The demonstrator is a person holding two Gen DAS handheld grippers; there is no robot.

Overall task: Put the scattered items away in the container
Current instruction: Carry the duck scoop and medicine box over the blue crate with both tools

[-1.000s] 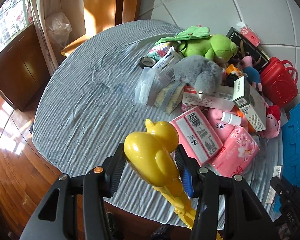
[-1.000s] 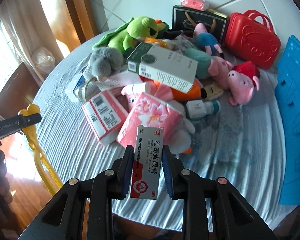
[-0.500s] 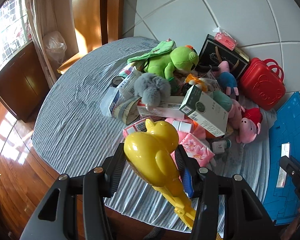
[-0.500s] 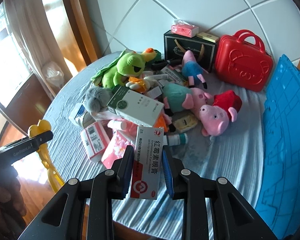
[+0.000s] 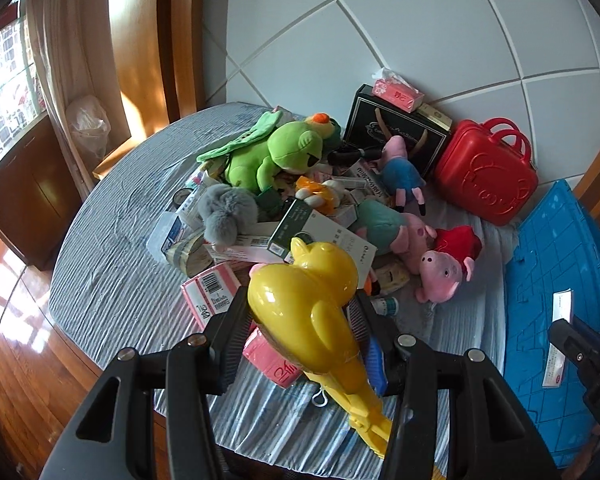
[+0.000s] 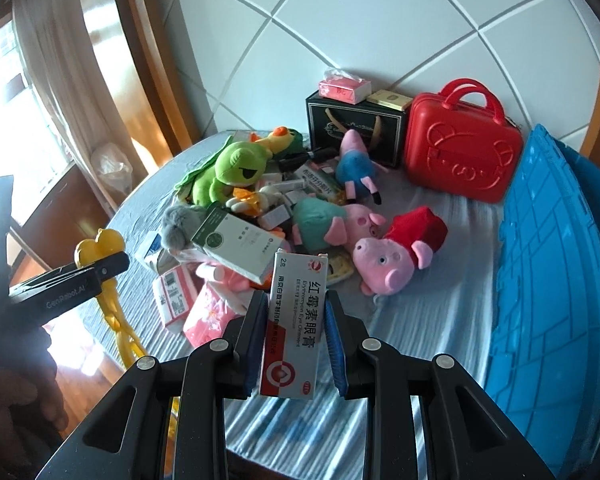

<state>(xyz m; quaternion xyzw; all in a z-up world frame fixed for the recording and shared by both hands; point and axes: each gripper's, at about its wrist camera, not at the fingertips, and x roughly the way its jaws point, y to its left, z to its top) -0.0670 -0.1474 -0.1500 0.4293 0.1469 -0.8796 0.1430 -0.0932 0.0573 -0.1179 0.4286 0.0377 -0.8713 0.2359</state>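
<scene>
My left gripper is shut on a yellow duck toy and holds it above the table's near edge; the duck also shows in the right wrist view. My right gripper is shut on a white and red ointment box, held above the table. The blue container stands at the right, its lid closed, also in the left wrist view. A pile of plush toys and boxes lies on the striped tablecloth.
A red suitcase and a black gift box with a pink tissue pack stand against the white wall. Pink pig plushes lie near the container. A green frog plush tops the pile. Wooden floor lies left below.
Both grippers have risen and pulled back from the table, each still holding its item. The right gripper has shifted toward the blue container side.
</scene>
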